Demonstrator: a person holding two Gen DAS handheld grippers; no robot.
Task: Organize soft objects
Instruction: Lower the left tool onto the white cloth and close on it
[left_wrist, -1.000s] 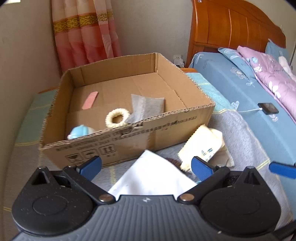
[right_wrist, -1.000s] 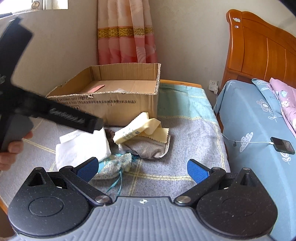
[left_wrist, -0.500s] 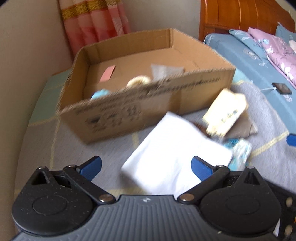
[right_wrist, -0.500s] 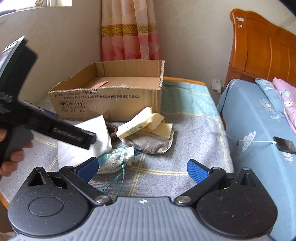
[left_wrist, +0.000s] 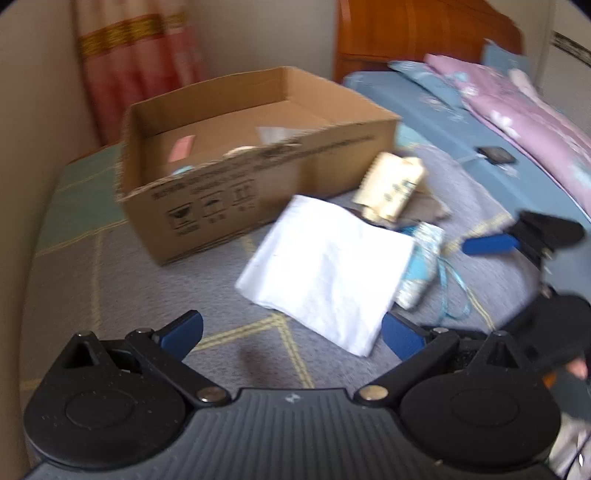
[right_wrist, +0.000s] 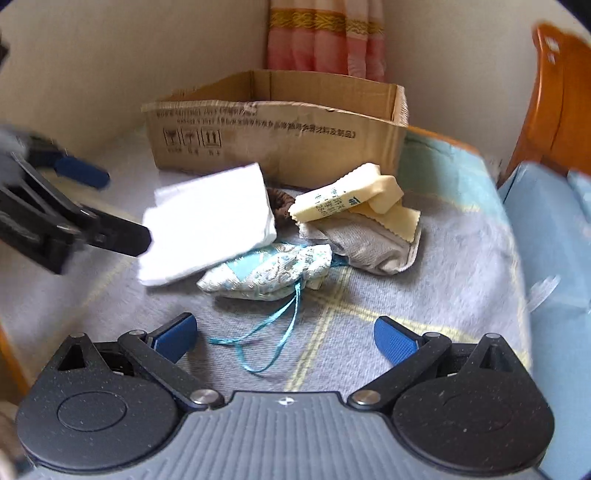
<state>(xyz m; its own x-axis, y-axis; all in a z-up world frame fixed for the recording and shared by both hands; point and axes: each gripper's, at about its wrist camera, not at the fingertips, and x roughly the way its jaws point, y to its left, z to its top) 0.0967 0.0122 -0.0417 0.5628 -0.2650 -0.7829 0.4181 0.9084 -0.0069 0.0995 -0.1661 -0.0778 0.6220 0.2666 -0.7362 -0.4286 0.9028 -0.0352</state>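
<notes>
- The left claw (left_wrist: 291, 334) hangs released, its blue fingertips (left_wrist: 183, 332) spread wide over the grey blanket (left_wrist: 147, 288), nothing between them.
- The right claw (right_wrist: 284, 334) is likewise released and empty, its jaws wide apart above the teal drawstring cord (right_wrist: 273, 332).
- A folded white cloth (left_wrist: 325, 266) lies flat on the blanket, just ahead of the left claw and just beside the front wall of the cardboard box (left_wrist: 236, 192).
- Against the cloth's right edge sits a pale blue brocade pouch (right_wrist: 269, 273), its cord trailing toward the right claw.
- Behind the pouch lies a crumpled grey cloth (right_wrist: 369, 243), with a cream-yellow cloth (right_wrist: 347, 199) carrying printed text resting on top of it.
- A dark brown item (right_wrist: 282, 203) peeks out between the white cloth and the yellow one; too little shows to name it.
- The open box holds a pink strip (left_wrist: 181, 147) on its floor and some pale items near the front wall, too blurred to identify.
- To the right stands a bed with a blue sheet (left_wrist: 443, 122) and a purple floral quilt (left_wrist: 524, 110); a small dark device (left_wrist: 495, 154) lies on the sheet.
- A pink curtain (left_wrist: 140, 62) hangs behind the box.
</notes>
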